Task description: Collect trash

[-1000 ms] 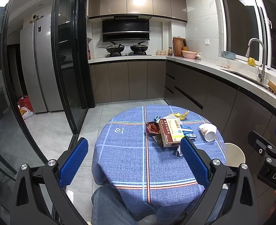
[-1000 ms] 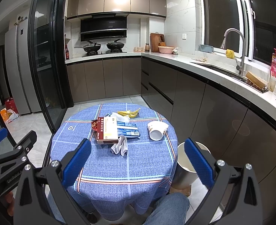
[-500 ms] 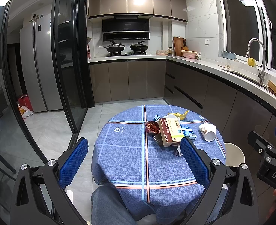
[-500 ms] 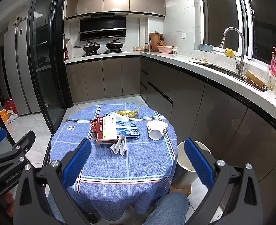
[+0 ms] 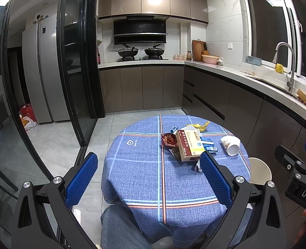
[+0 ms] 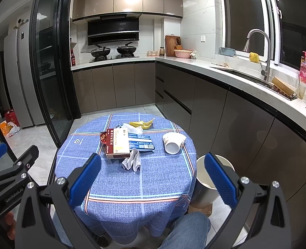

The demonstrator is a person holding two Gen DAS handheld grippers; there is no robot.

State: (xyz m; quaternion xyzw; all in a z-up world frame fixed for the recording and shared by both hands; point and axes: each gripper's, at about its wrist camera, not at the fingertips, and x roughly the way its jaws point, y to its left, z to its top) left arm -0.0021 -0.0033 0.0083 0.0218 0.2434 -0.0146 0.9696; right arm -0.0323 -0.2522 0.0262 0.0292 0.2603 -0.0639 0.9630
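Observation:
Trash lies on the round blue-checked table (image 5: pixel 144 178) (image 6: pixel 157 178): a red and cream carton (image 5: pixel 189 145) (image 6: pixel 118 143), a red snack wrapper (image 5: pixel 169 140), a blue wrapper (image 6: pixel 140 143), a banana peel (image 6: pixel 141 123) (image 5: pixel 198 126), a crumpled silver wrapper (image 6: pixel 132 161), and a paper cup on its side (image 5: pixel 230 145) (image 6: pixel 173 142). A white bin (image 6: pixel 207 182) (image 5: pixel 258 170) stands on the floor right of the table. My left gripper (image 5: pixel 148 178) and right gripper (image 6: pixel 153 178) are both open and empty, held above the table's near side.
A kitchen counter with a sink (image 6: pixel 256 76) runs along the right and back. A glass sliding door (image 5: pixel 76 62) and a fridge (image 5: pixel 38 70) stand at left. My knee (image 5: pixel 121 226) is under the table's near edge.

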